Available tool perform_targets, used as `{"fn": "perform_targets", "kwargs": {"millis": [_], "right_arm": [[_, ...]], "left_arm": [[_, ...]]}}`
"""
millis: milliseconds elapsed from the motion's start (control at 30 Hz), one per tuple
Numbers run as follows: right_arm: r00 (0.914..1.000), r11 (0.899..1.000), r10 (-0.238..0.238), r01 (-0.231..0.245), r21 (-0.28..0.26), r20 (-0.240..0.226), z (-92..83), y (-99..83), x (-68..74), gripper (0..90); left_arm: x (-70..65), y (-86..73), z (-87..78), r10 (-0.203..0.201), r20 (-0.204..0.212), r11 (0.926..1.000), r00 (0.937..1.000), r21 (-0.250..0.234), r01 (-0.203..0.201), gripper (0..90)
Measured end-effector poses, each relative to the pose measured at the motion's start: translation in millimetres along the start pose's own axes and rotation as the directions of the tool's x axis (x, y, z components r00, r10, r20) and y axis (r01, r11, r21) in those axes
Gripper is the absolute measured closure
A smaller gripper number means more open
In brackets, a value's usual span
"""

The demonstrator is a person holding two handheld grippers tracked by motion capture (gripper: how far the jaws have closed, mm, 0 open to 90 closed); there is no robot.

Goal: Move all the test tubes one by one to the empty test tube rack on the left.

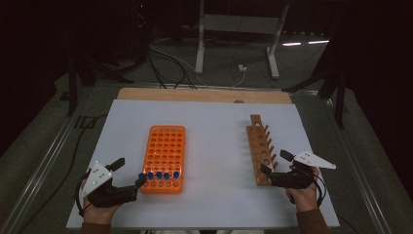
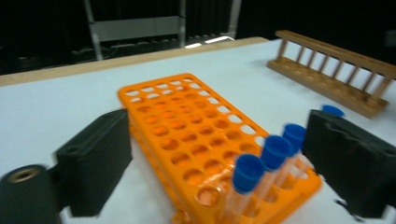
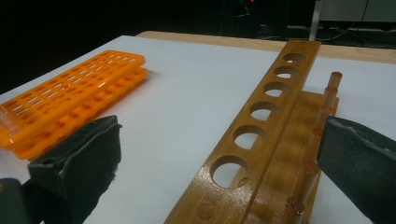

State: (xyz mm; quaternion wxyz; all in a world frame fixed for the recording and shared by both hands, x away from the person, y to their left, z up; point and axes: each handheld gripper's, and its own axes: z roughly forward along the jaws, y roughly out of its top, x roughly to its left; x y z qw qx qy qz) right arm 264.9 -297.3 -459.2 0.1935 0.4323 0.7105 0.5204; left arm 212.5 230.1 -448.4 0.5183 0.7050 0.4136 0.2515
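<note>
Left claw (image 1: 130, 171) spread wide beside the orange rack (image 1: 165, 156) of blue-capped tubes (image 1: 159, 175), gripping nothing; right claw (image 1: 275, 162) also apart, straddling the wooden rack (image 1: 258, 145).

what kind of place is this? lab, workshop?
Probably a lab-style recording bench in a dim room. An orange tube rack holds blue-capped test tubes in its near row, a wooden test tube rack stands empty, both on a white-topped table. Cables trail over the floor behind.

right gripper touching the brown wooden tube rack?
Apart. In the right gripper view the right gripper straddles the brown wooden tube rack, its jaws wide open, with white table showing between the left jaw and the rack.
</note>
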Motion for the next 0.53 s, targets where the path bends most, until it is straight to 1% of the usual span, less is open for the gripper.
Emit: {"fn": "perform_targets", "kwargs": {"millis": [33, 67, 133, 267, 300, 367, 433, 467, 533], "right_arm": [[1.0000, 1.000, -0.006, 0.006, -0.002, 0.005, -0.3, -0.7, 0.2, 0.0], [0.9998, 1.000, -0.015, 0.015, -0.001, 0.011, -0.7, -1.3, 0.7, 0.0], [0.9996, 1.000, -0.025, 0.025, -0.008, 0.015, -1.7, -2.7, 1.5, 0.0], [0.9992, 0.999, -0.034, 0.035, -0.027, 0.022, -4.3, -4.5, 2.6, 0.0], [0.9989, 0.999, -0.036, 0.037, -0.034, 0.031, -5.3, -5.1, 3.0, 0.0], [0.9985, 0.998, -0.037, 0.039, -0.050, 0.039, -7.4, -6.3, 3.2, 0.0], [0.9990, 0.997, -0.022, 0.024, -0.069, 0.039, -9.4, -7.5, 2.8, 0.0], [0.9991, 0.997, -0.021, 0.024, -0.075, 0.036, -10.1, -8.0, 2.9, 0.0], [0.9988, 0.997, -0.028, 0.031, -0.076, 0.041, -11.1, -8.8, 3.6, 0.0]], "left_arm": [[1.1, 0.8, 0.2, -0.008, -0.015, 1.0000, 0.9999, 0.003, 0.008, 6.0], [2.5, 1.3, 0.4, -0.014, -0.020, 0.9999, 0.9997, 0.000, 0.014, 3.3], [4.6, 1.4, 0.1, -0.022, -0.040, 0.9997, 0.9990, -0.008, 0.022, 0.8], [8.3, -0.3, -2.0, -0.042, -0.063, 0.9985, 0.9971, -0.036, 0.040, 0.7], [9.4, -0.6, -2.8, -0.049, -0.071, 0.9980, 0.9963, -0.042, 0.046, 0.7], [11.1, -0.9, -4.2, -0.066, -0.071, 0.9962, 0.9953, -0.061, 0.061, 0.7], [11.5, -1.8, -5.3, -0.066, -0.082, 0.9958, 0.9945, -0.069, 0.060, 0.7], [12.5, -2.5, -5.6, -0.068, -0.074, 0.9957, 0.9949, -0.067, 0.063, 0.7], [13.2, -3.7, -5.8, -0.070, -0.086, 0.9956, 0.9939, -0.069, 0.064, 0.7]]}}
